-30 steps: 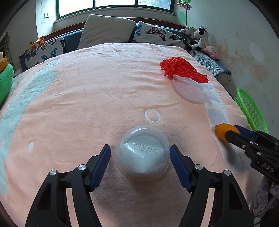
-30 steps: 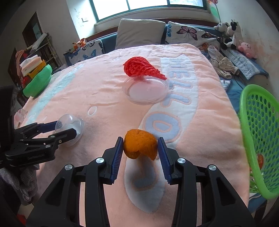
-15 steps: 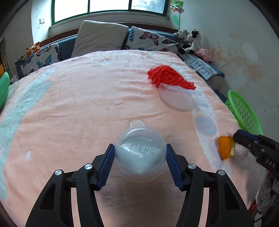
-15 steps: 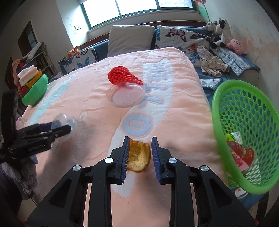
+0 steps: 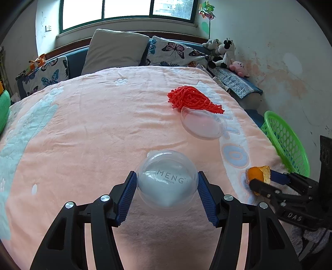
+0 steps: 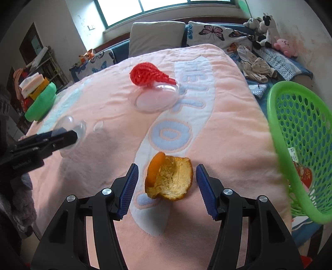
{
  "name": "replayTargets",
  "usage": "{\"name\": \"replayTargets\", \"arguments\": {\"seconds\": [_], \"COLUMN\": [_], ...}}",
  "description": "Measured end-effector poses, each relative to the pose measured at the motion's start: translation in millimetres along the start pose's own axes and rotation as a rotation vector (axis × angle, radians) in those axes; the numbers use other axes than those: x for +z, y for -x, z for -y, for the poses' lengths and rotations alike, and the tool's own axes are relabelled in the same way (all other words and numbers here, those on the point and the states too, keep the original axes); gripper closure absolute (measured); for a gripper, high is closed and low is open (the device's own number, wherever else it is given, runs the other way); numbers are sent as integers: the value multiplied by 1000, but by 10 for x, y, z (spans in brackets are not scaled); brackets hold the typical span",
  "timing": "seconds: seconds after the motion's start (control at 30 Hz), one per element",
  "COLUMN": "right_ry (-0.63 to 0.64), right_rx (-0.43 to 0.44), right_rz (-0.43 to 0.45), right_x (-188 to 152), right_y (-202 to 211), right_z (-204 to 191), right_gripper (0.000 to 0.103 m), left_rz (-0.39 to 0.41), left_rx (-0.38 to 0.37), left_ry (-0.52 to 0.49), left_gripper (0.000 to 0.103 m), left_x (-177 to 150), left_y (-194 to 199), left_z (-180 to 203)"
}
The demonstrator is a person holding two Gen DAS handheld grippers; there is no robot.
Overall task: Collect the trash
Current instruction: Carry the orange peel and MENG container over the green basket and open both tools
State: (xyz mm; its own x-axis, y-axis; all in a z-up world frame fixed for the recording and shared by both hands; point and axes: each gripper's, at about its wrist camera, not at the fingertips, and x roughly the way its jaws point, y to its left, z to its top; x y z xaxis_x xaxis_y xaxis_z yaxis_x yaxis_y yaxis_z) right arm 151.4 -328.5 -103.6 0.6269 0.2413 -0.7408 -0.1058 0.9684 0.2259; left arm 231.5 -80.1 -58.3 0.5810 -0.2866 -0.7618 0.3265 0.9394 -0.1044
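My left hand-held gripper (image 5: 167,193) clamps the clear dome lid (image 5: 167,179) while my right hand-held gripper (image 6: 167,184), jaws just opening, stands around the loose orange peel (image 6: 171,179) on the bed (image 6: 116,103), so next I must regrip it for the green basket (image 6: 276,133) at its right.

Daylight from a window (image 5: 128,9) at twelve o'clock falls on a bed (image 5: 87,124) with a pink blanket; pillows (image 5: 116,49) line the headboard; the stained wall (image 5: 286,68), perhaps damp, at two o'clock.

Pink bed (image 6: 99,170) bears red net (image 6: 149,73), clear lid (image 6: 154,99).
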Motion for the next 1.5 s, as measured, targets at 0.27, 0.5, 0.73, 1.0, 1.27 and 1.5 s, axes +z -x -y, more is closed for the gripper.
{"name": "replayTargets", "arguments": {"seconds": [0.27, 0.5, 0.73, 1.0, 1.27, 1.5], "right_ry": [63, 3, -88, -173, -234, -263], "right_rx": [-43, -71, -189, -304, -333, -340], "right_rz": [15, 80, 117, 107, 125, 147], "right_x": [-57, -21, 58, 12, -60, -175], "right_y": [55, 405, 697, 828, 998, 1155], "right_z": [-37, 264, 876, 1456, 1773, 1876], "right_gripper": [66, 67, 67, 64, 54, 47], "left_rz": [9, 23, 33, 24, -8, -40], "left_rx": [-34, -90, -163, -247, -321, -362], "left_ry": [-20, -71, -132, -206, -242, -266], "left_gripper": [46, 46, 46, 46, 46, 46], "left_x": [82, 263, 485, 690, 807, 804], "left_y": [19, 35, 0, -155, -345, -515], "left_z": [168, 523, 1038, 1684, 2159, 2493]}}
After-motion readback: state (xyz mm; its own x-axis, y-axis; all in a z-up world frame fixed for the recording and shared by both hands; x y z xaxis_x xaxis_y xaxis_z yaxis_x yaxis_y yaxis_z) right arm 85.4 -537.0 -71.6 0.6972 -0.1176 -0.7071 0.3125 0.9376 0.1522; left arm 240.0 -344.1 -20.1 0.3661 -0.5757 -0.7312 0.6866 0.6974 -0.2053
